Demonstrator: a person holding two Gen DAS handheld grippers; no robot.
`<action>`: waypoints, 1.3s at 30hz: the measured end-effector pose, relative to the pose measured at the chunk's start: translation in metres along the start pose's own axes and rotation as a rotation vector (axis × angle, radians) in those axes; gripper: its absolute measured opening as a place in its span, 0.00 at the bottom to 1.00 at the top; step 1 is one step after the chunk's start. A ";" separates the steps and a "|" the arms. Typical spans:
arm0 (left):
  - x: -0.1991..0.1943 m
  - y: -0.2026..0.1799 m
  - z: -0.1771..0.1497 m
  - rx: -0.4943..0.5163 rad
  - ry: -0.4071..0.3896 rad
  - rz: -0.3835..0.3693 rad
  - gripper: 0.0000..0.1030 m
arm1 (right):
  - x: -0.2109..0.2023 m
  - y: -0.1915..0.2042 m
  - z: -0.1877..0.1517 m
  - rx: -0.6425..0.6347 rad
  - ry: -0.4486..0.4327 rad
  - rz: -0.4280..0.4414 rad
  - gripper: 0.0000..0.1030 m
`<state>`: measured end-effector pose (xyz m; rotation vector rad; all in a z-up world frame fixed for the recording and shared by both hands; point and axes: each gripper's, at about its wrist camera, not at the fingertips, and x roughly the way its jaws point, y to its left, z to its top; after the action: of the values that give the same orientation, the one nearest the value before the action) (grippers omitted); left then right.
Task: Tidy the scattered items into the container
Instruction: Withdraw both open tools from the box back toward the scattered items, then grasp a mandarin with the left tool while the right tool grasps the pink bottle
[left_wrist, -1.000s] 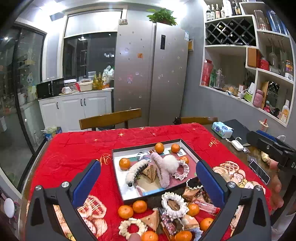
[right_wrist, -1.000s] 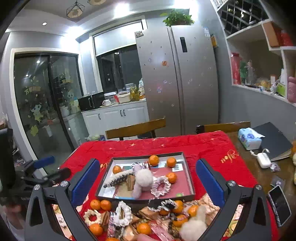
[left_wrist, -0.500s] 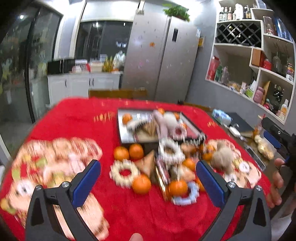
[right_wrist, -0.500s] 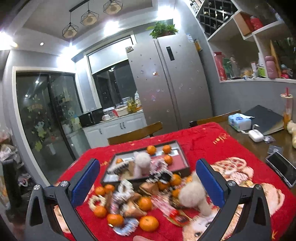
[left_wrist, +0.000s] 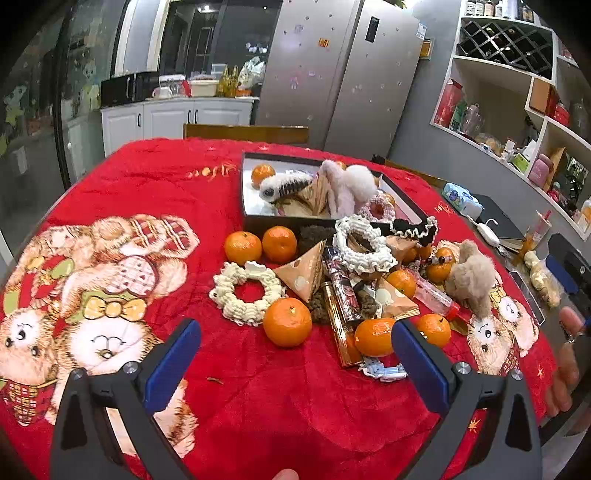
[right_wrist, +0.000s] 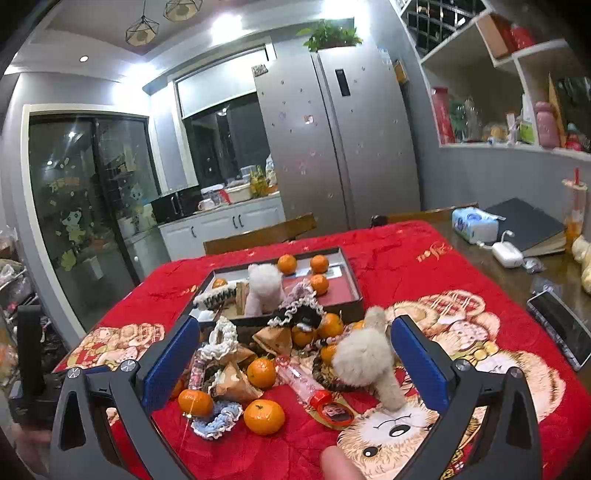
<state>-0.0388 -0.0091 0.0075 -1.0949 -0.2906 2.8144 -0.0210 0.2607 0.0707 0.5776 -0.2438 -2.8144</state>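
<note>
A black box (left_wrist: 255, 221) (right_wrist: 356, 299) on the red cloth holds tangerines, a fluffy pink toy (left_wrist: 351, 188) and hair ties. In front of it lie scattered tangerines (left_wrist: 287, 322) (right_wrist: 264, 416), a cream scrunchie (left_wrist: 245, 291), triangular packets (left_wrist: 304, 271), a beige fluffy clip (left_wrist: 471, 277) (right_wrist: 364, 360), a pink tube (right_wrist: 301, 380) and a blue scrunchie (right_wrist: 218, 419). My left gripper (left_wrist: 295, 354) is open and empty, above the cloth just short of the pile. My right gripper (right_wrist: 295, 354) is open and empty, over the pile's near right side.
A phone (right_wrist: 561, 328), tissue pack (right_wrist: 474, 221), charger (right_wrist: 508, 254) and notebook (right_wrist: 528, 225) lie on bare table right of the cloth. Wooden chairs (left_wrist: 245, 133) stand behind the table. Shelves (left_wrist: 517, 110) line the right wall.
Both grippers pulled back and tilted down from the box towards the scattered pile at the front. Both stayed open and empty.
</note>
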 end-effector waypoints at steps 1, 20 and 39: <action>0.004 0.000 0.000 -0.006 0.008 -0.004 1.00 | 0.004 -0.001 -0.003 0.000 0.013 0.005 1.00; 0.065 0.006 0.000 -0.045 0.116 -0.041 0.91 | 0.069 -0.023 -0.046 0.048 0.277 0.043 0.82; 0.083 0.009 0.005 -0.047 0.124 0.000 0.53 | 0.104 -0.040 -0.065 0.083 0.456 0.011 0.44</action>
<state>-0.1038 -0.0044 -0.0457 -1.2727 -0.3469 2.7385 -0.0955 0.2620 -0.0345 1.2041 -0.2696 -2.5781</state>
